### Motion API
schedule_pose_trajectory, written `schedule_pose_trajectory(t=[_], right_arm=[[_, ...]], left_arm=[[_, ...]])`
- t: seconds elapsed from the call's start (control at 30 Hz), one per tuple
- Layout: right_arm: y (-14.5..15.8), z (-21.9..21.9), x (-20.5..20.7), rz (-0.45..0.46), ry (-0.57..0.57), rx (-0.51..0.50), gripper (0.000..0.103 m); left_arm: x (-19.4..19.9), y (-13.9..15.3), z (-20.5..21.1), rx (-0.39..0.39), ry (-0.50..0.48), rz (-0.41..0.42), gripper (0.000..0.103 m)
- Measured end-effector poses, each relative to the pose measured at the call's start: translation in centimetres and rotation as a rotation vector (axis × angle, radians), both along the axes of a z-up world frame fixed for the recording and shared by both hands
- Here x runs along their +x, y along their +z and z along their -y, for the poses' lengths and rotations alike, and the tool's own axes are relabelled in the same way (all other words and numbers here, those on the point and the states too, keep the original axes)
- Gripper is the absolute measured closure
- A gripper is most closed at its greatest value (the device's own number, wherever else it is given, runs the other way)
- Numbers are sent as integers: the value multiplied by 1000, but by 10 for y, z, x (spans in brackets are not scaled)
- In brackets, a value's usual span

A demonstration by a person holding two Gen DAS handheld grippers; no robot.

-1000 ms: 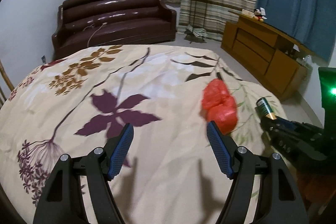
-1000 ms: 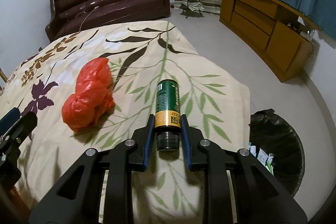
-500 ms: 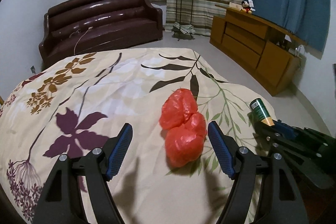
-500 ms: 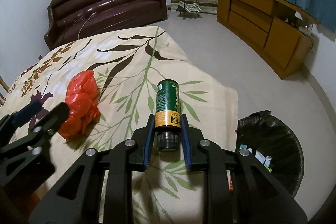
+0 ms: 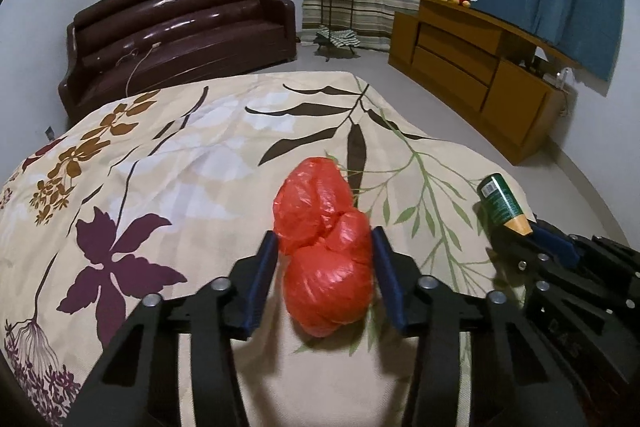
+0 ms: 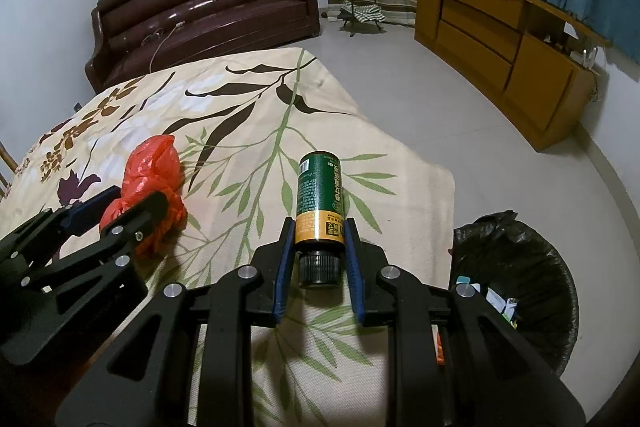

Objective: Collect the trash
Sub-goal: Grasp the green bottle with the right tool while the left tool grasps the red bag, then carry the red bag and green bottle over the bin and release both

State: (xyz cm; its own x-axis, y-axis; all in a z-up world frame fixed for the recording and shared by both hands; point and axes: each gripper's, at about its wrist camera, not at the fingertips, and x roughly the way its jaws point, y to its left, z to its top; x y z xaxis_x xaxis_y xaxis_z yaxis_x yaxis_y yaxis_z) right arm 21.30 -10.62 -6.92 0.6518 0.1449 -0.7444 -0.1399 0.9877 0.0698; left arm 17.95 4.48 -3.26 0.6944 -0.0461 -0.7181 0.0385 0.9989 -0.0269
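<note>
Left gripper (image 5: 324,259) closing around red plastic bag (image 5: 326,251); bag sits squarely between the blue pads, both pads at or nearly at its sides, firm squeeze not yet certain. Bag resting on floral bedspread (image 5: 168,163), crumpled into two lobes, long axis running straight ahead along the fingers, near lobe between the pads, far lobe poking out past the tips. Nothing to re-aim: bag dead ahead, centred, so only more closing needed, then a lift. Soft, squashy, likely to bulge out forward if pinched only at the near lobe.

Right gripper (image 6: 319,247) pinching green bottle (image 6: 320,195) at the yellow band just above the black cap, cap toward the wrist, bottle base pointing forward. Black-lined trash bin (image 6: 516,279) on the floor low and to the right of right gripper, off the bed edge; nearer that hand than the left. Probably bottle drop first, bag carried across after.
</note>
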Motion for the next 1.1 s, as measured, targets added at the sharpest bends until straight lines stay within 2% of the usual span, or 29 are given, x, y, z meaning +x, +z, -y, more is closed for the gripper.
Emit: schedule_pose_trajectory(t=[0.47,1.1], right_arm=[[4,-3,-21,17,3,-21,80],[12,20,-90,41,-28,-28,80]], left_arm=[[-27,8,-3,-9,4,14,63],[-88,16,13,-22,-27,41,63]])
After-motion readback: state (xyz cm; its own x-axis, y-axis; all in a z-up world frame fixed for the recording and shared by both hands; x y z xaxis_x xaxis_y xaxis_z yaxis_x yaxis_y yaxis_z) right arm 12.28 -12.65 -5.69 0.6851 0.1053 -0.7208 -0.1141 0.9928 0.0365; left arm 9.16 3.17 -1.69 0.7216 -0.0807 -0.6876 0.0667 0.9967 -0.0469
